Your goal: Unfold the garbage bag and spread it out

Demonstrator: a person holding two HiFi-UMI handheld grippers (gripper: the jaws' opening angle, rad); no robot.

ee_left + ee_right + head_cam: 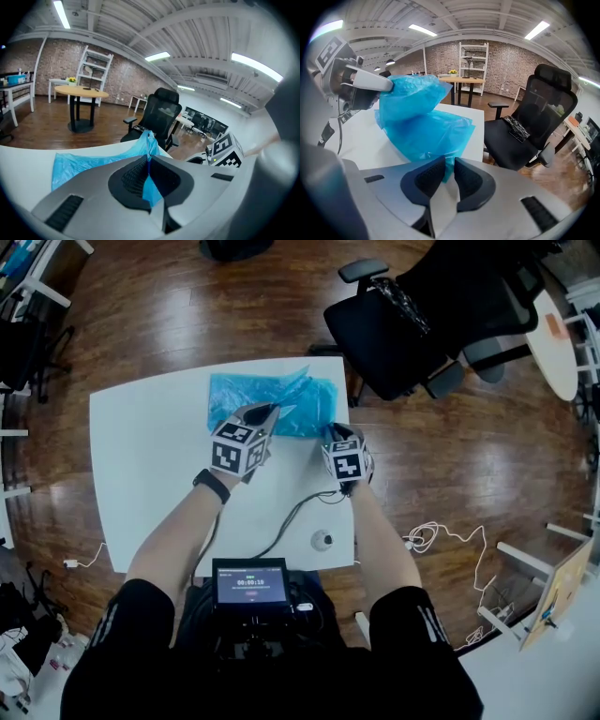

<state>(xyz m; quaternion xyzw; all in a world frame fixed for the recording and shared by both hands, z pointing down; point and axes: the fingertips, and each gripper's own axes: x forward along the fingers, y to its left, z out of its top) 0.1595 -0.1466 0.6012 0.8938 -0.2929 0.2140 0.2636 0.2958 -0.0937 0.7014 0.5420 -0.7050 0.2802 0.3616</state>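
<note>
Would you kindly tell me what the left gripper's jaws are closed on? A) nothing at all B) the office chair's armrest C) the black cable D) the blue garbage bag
D: the left gripper view shows the left gripper with its jaws shut on a fold of the blue garbage bag, raised off the white table.

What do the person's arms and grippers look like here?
The left hand-held gripper and right hand-held gripper each have a light grey body, dark ribbed pads and a black-and-white marker cube. A black cable trails by the right one. The person wears black short sleeves with white stripes and a black wristband.
</note>
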